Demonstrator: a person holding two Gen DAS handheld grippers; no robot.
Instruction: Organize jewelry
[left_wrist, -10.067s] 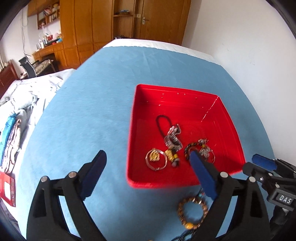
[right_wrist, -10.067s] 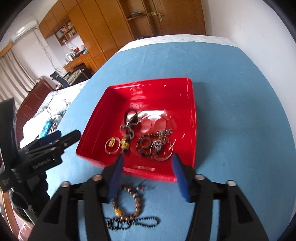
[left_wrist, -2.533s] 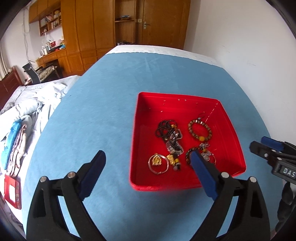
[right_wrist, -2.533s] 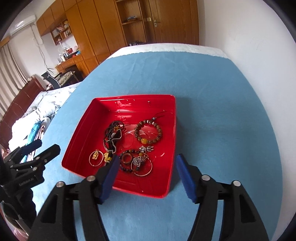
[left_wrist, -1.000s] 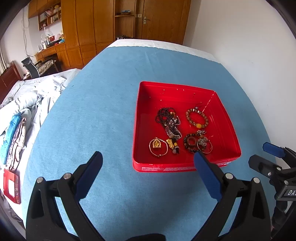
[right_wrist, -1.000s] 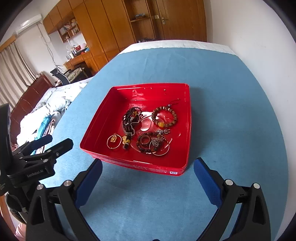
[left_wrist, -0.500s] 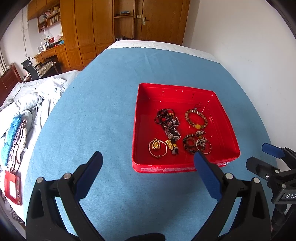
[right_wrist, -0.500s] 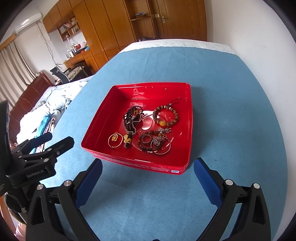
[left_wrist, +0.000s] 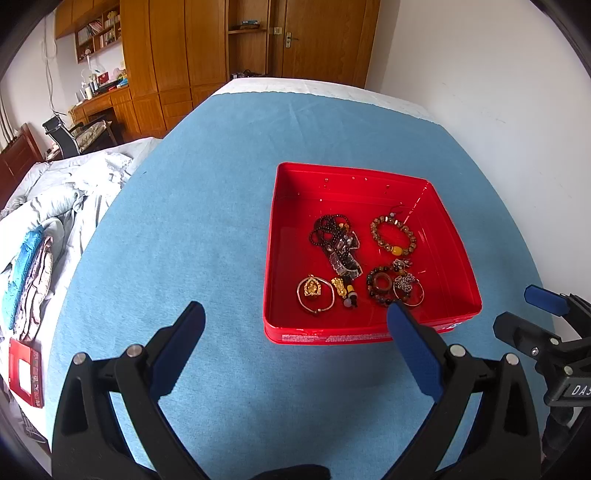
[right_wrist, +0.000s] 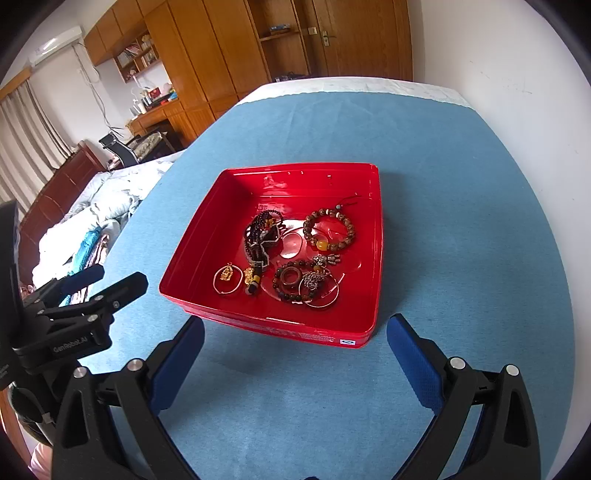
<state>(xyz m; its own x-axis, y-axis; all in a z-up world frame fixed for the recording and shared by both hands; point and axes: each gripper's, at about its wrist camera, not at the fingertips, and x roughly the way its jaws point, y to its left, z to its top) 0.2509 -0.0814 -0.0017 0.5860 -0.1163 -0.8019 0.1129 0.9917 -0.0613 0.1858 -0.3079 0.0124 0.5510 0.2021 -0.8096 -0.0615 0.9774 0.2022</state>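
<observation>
A red tray sits on a blue cloth that covers the table, and all the jewelry in view lies inside it. Toward the far side of the tray lies a brown bead bracelet with one yellow bead, and beside it a dark bead necklace is bunched together with a silvery watch band. Nearer the front wall lie a thin gold bangle with a gold charm inside its ring, a small gold pendant just beside it, and a dark bead bracelet that touches a thin hoop with a silvery ornament. The left gripper hangs over the cloth in front of the tray with its blue-padded fingers spread wide and nothing between them; its right finger overlaps the front wall of the tray in this view. The right gripper is likewise spread wide and empty, held over the cloth just short of the tray, with the bead bracelet and the other pieces lying beyond its fingertips. Each gripper shows at the edge of the other's view, well apart from the tray. Off the left side of the table lies rumpled bedding, and wooden cabinets stand against the far wall.
</observation>
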